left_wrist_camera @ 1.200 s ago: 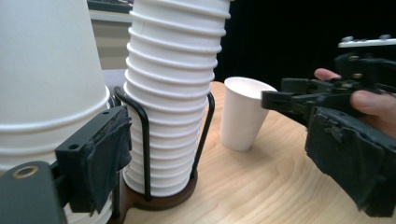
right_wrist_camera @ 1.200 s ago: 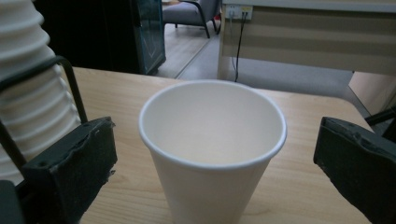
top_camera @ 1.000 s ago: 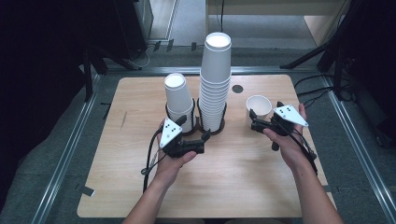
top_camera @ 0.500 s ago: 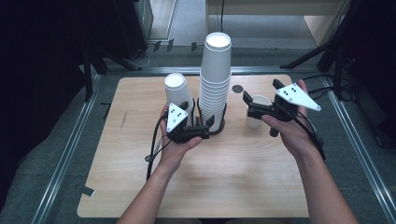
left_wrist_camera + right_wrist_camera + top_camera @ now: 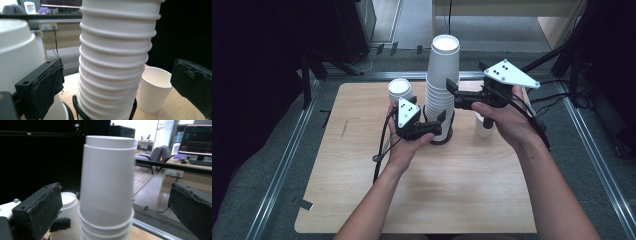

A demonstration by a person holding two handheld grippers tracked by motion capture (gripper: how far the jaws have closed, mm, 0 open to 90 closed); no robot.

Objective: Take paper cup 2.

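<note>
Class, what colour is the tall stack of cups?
White; the tall stack of cups shows best in the left gripper view.

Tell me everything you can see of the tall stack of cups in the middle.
The tall stack of cups is white, paper by the look, nested upside down, so ribbed rims ring its side and a flat base tops it. It stands upright in a black wire ring on the wooden table. The left gripper brackets its lower part and the right gripper its top, jaws open, not touching.

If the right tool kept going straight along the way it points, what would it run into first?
Most likely the top cup of the tall stack: it stands dead ahead between the right tool's open jaws, though how near is hard to judge.
</note>
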